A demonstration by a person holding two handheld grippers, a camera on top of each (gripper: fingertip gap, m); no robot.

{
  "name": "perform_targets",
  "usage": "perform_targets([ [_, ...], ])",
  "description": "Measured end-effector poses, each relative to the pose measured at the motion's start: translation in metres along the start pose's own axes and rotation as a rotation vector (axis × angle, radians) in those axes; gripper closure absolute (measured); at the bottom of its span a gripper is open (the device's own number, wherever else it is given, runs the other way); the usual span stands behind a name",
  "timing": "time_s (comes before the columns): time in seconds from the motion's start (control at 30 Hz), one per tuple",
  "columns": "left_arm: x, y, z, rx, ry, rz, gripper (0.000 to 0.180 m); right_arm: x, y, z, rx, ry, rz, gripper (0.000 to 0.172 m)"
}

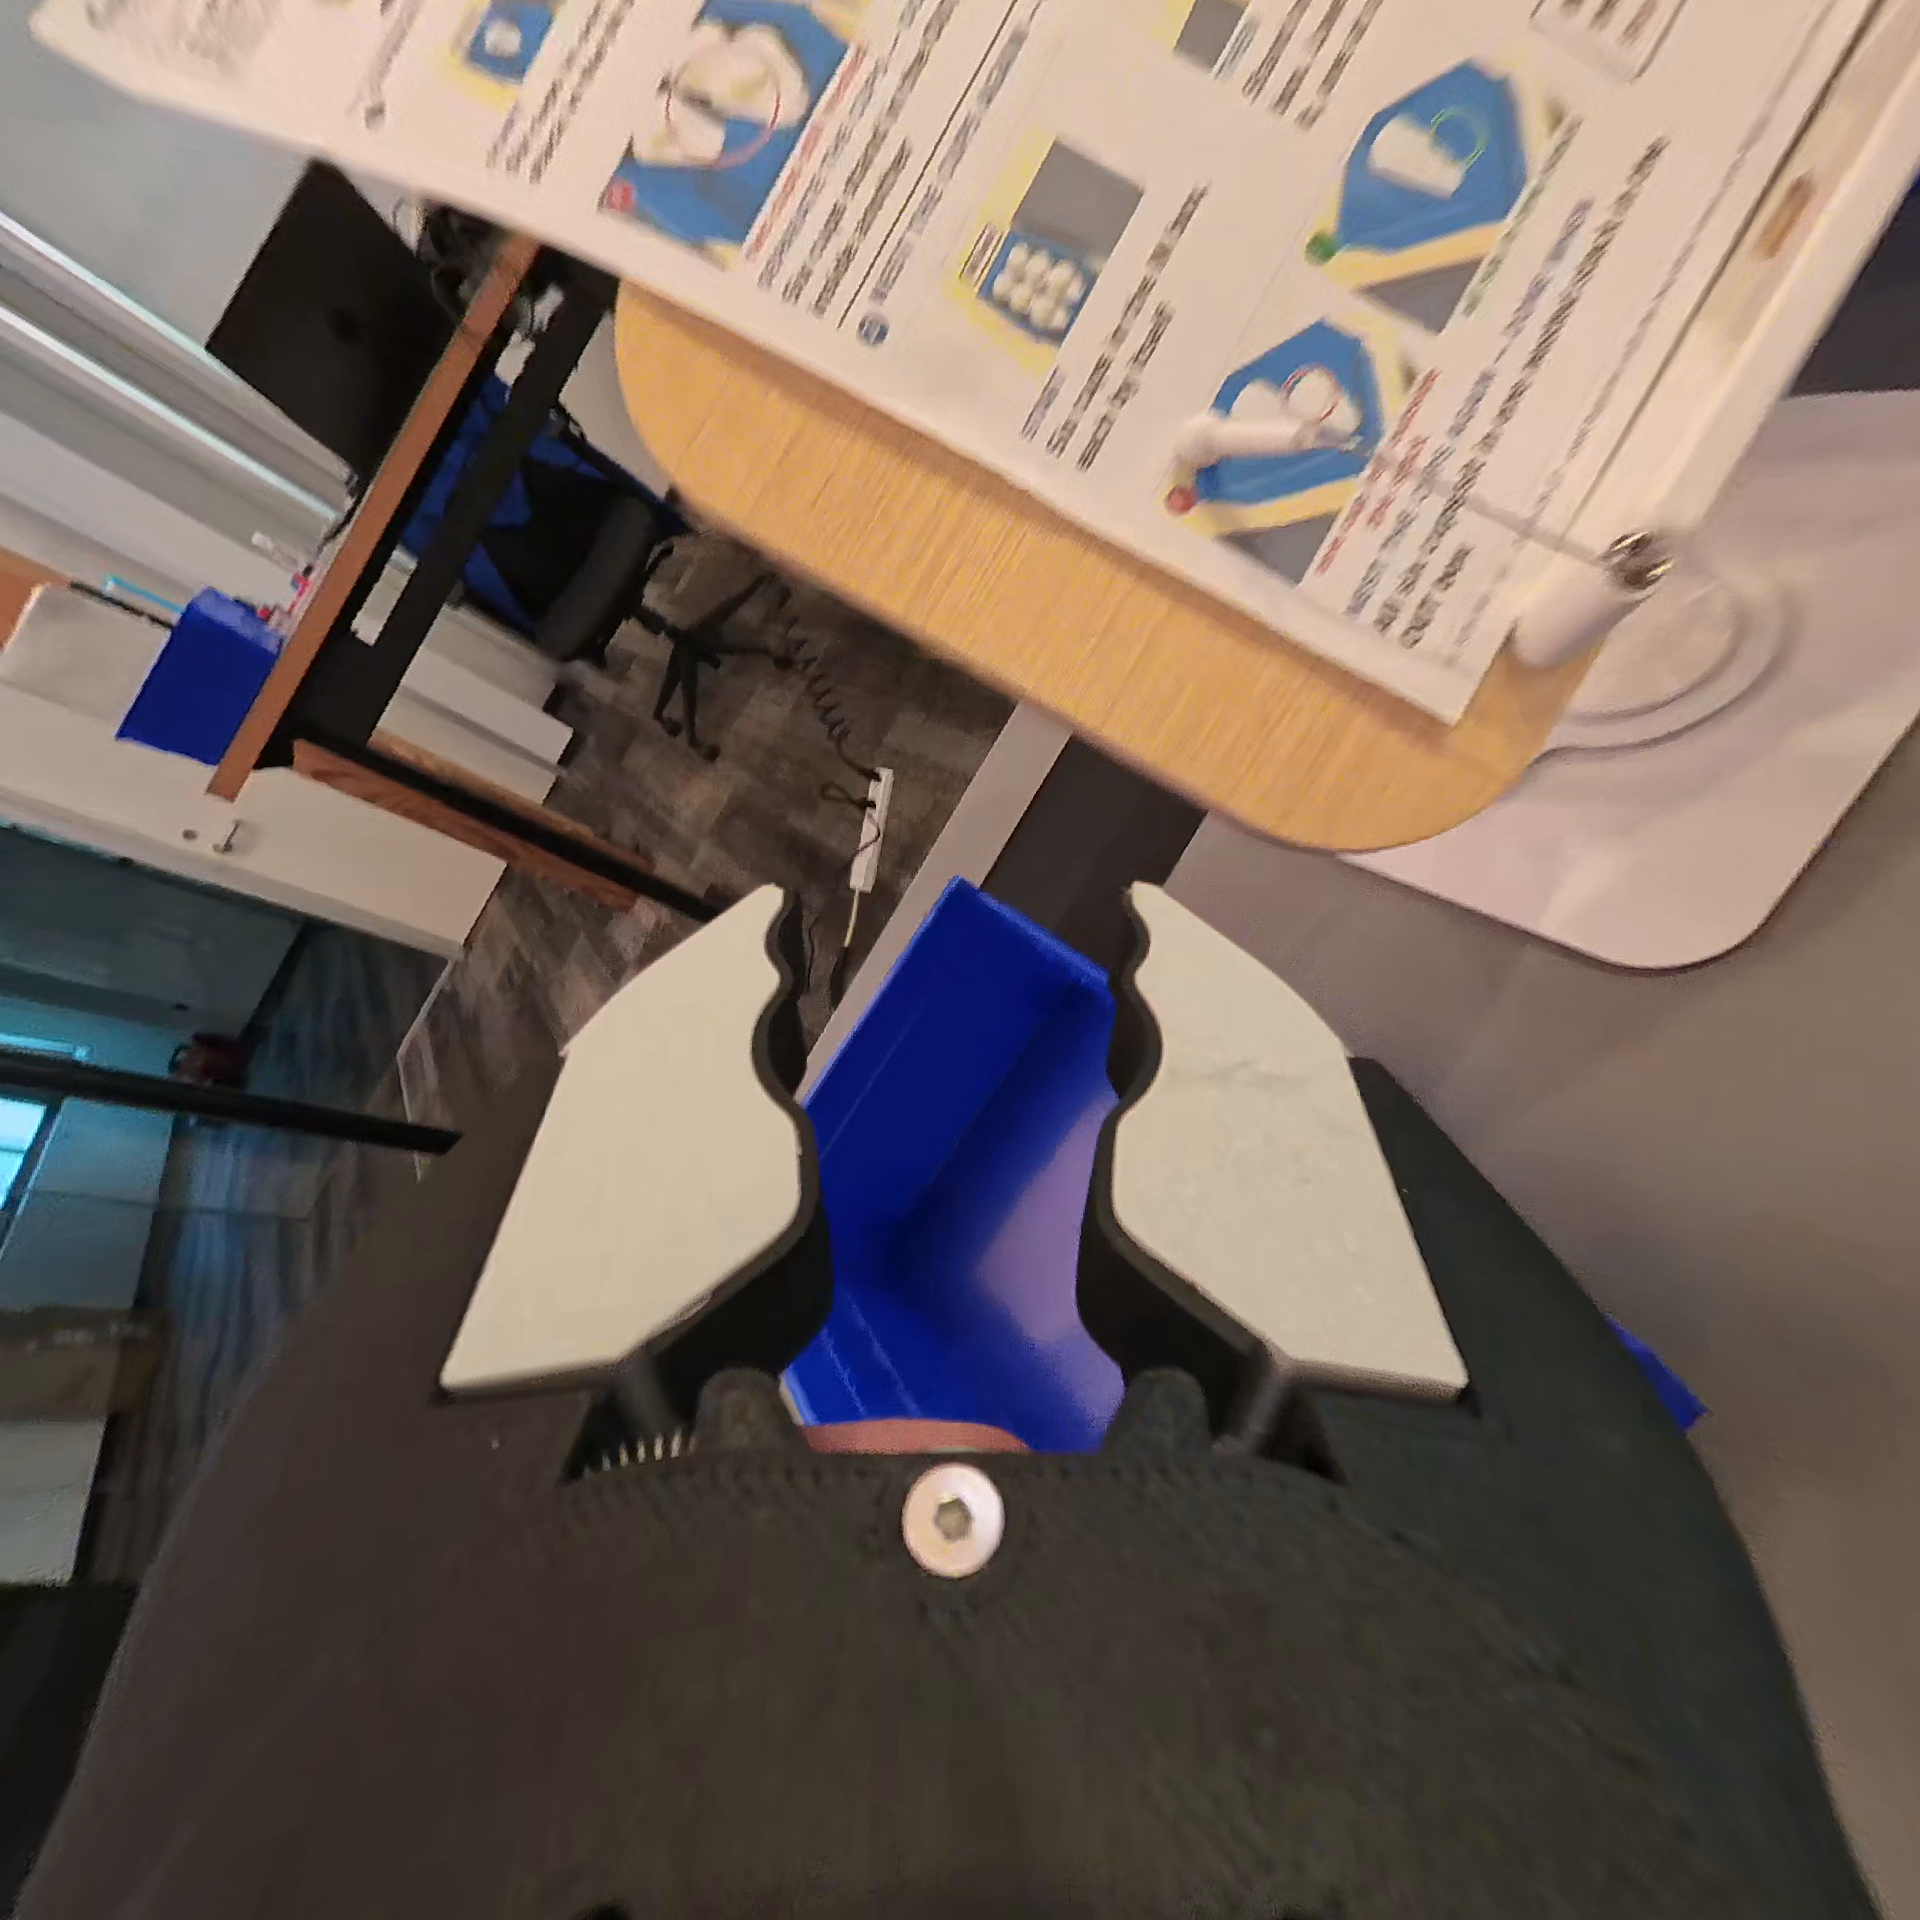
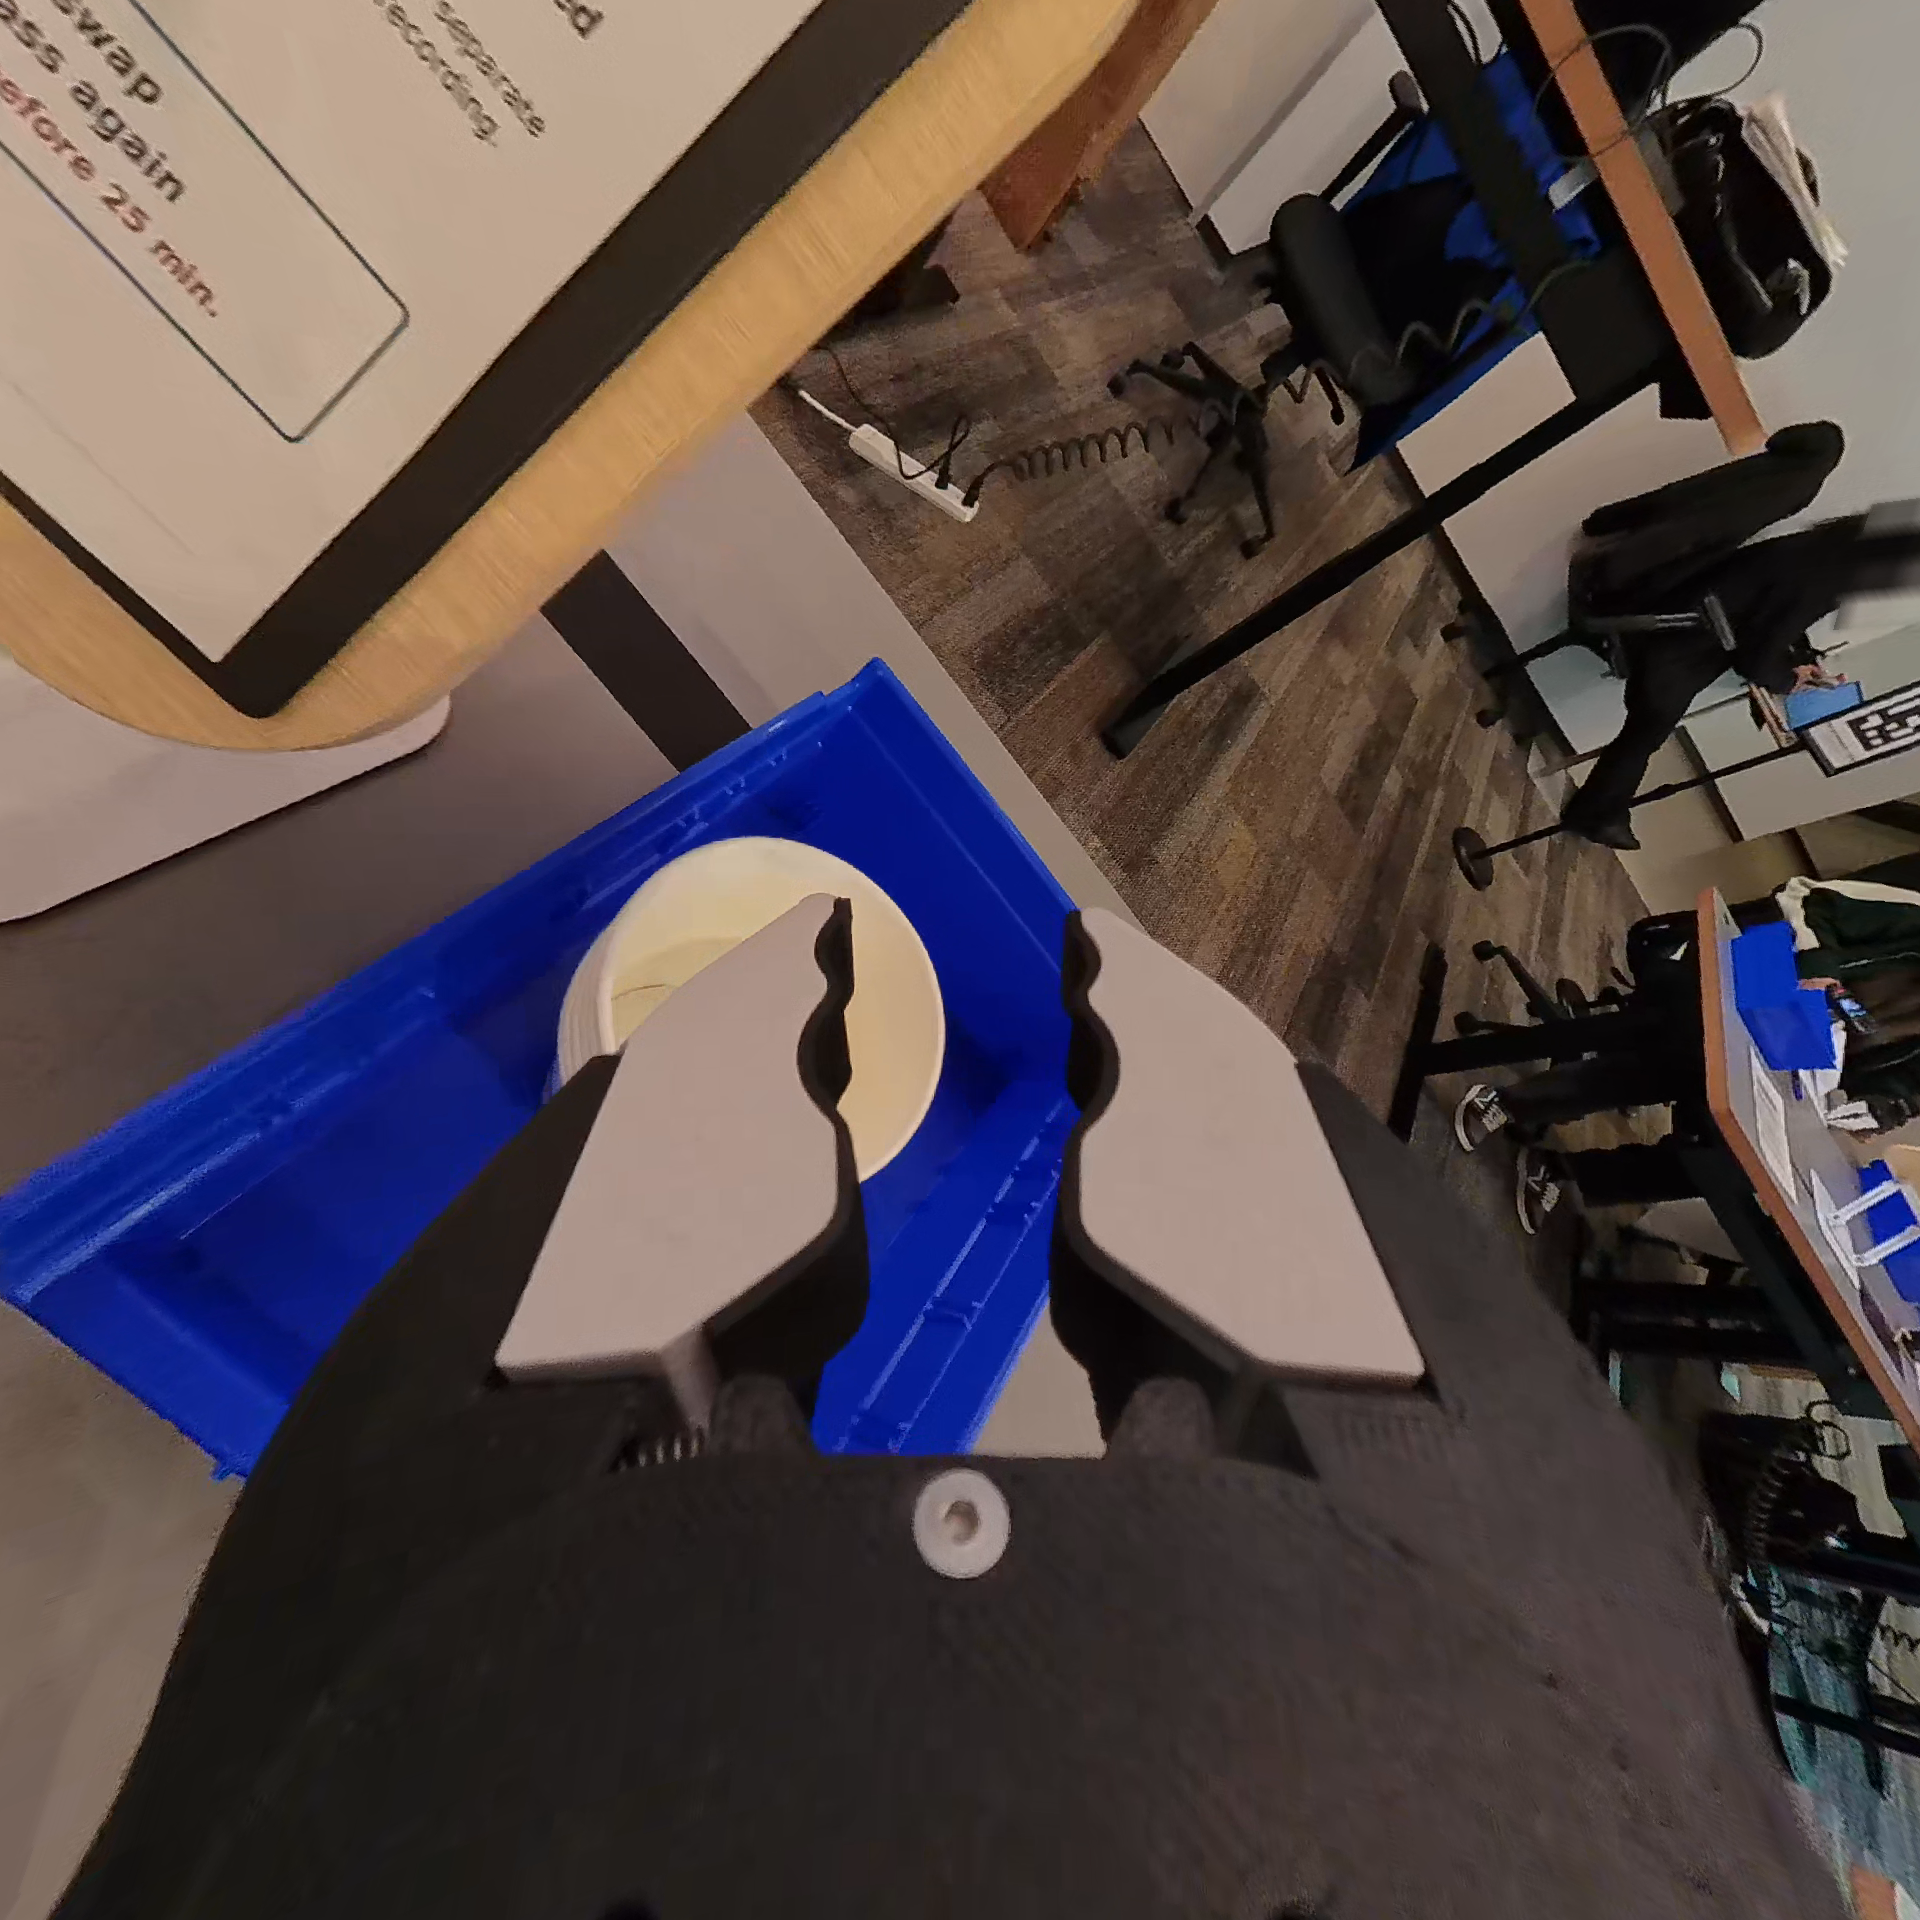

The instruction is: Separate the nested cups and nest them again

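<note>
Black textured gripper body [image 2: 956,914], grey angular fingers [image 2: 707,1143], wavy black pads, silver hex screw [image 2: 960,1523]

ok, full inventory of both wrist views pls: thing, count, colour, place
Bin: one, blue, on the grey table, below both grippers.
Stack of nested cups: one stack, white with cream inside, in the bin's far end.
Grey table: one, under the bin.
Instruction sheet: one, white with blue pictures, on a wooden board, left wrist view.
Framed sign: one, white with black edge, top left of right wrist view.
Power strip: one, white, on the carpet.
Office chairs: several, black, background.
Left gripper: grey fingers, open, over the bin.
Right gripper: grey fingers, open, above the cups, holding nothing.
</note>
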State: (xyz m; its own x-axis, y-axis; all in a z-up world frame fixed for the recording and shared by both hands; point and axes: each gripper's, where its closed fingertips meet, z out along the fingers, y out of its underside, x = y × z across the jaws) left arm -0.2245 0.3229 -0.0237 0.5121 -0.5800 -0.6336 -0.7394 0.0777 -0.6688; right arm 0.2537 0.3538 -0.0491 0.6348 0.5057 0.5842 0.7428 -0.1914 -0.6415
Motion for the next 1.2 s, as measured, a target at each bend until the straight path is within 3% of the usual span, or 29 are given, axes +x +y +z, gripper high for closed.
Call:
perform_targets([
  [0.03,-0.004,0.007,0.002,-0.020,-0.012,-0.011,0.124,0.004,0.002,-0.001,0.002,0.009,0.010,0.133],
  [0.13,-0.026,0.043,0.006,-0.108,-0.070,-0.076,0.123,0.020,0.012,-0.003,-0.001,0.039,0.071,0.133],
  [0.27,-0.055,0.115,0.009,-0.262,-0.132,-0.221,0.117,0.039,0.048,0.005,-0.079,0.045,0.197,0.131],
  [0.37,-0.056,0.170,0.015,-0.361,-0.091,-0.377,0.111,0.039,0.086,0.024,-0.182,-0.004,0.281,0.124],
  [0.5,-0.048,0.224,0.022,-0.522,-0.075,-0.450,0.105,0.027,0.120,0.051,-0.252,-0.089,0.359,0.121],
  [0.63,-0.036,0.237,0.032,-0.554,-0.021,-0.516,0.108,0.012,0.141,0.069,-0.317,-0.153,0.388,0.123],
  [0.8,-0.026,0.268,0.032,-0.707,-0.013,-0.503,0.111,-0.001,0.155,0.080,-0.378,-0.193,0.379,0.126],
  [1.0,-0.025,0.280,0.035,-0.739,-0.027,-0.531,0.152,0.006,0.167,0.081,-0.419,-0.147,0.367,0.140],
  [1.2,-0.023,0.283,0.033,-0.746,-0.010,-0.552,0.159,0.013,0.170,0.081,-0.409,-0.114,0.368,0.153],
])
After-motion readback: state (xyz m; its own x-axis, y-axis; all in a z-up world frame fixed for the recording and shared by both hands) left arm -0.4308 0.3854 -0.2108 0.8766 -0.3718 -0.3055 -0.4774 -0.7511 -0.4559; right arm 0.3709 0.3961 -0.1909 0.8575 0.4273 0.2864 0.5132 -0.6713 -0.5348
